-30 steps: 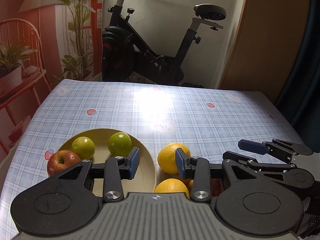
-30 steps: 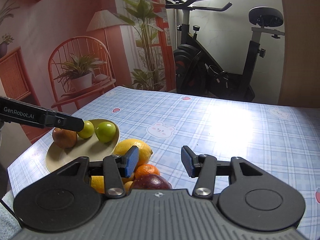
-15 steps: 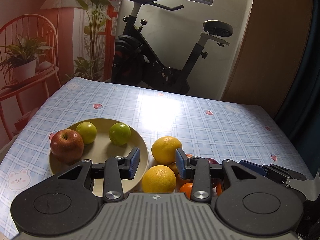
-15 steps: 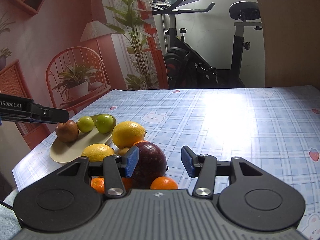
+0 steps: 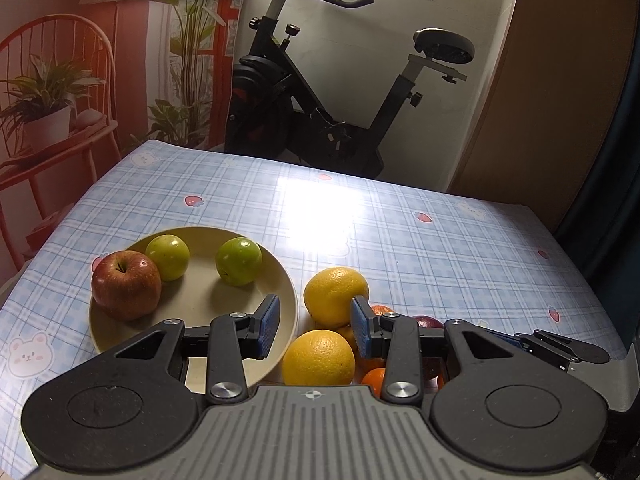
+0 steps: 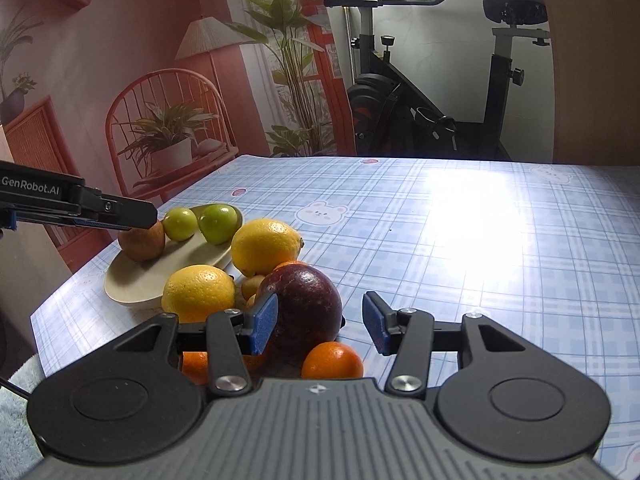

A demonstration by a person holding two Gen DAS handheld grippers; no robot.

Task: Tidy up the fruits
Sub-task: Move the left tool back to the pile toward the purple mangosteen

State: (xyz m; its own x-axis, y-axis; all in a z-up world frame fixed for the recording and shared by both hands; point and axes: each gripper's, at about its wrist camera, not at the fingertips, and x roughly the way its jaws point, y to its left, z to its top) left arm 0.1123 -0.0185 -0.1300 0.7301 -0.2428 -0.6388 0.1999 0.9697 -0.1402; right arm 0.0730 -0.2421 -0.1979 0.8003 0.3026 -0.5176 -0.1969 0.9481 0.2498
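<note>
The loose fruits lay in a heap on the table point(image 5: 440, 248) just beside the cream plate point(image 5: 200, 292): two yellow citrus fruits, one farther point(image 5: 335, 296) and one nearer point(image 5: 319, 358), a dark red-purple fruit point(image 6: 306, 306), several small oranges, one of them point(image 6: 332, 360) closest to the right camera, and a few small brownish fruits only partly visible between the others. On the plate sat a red apple point(image 5: 126, 284) and two green fruits, one point(image 5: 168, 257) touching the apple and the other point(image 5: 239, 261) apart toward the plate's middle.

The left tongs point(image 5: 315, 325) hovered above the gap between the plate's rim and the heap, released, with nothing clamped between the blue pads; the nearer yellow fruit showed below them. The right tongs point(image 6: 319, 322) were also released, holding nothing, their left pad point(image 6: 262, 322) in front of the dark fruit's side and the right pad well clear of it. Whether that left pad touched the fruit could not be told.

The table wore a blue checked cloth with bear and strawberry prints. Beyond it stood an exercise bike point(image 5: 320, 112) and a printed backdrop of a chair and plants point(image 6: 168, 128).
</note>
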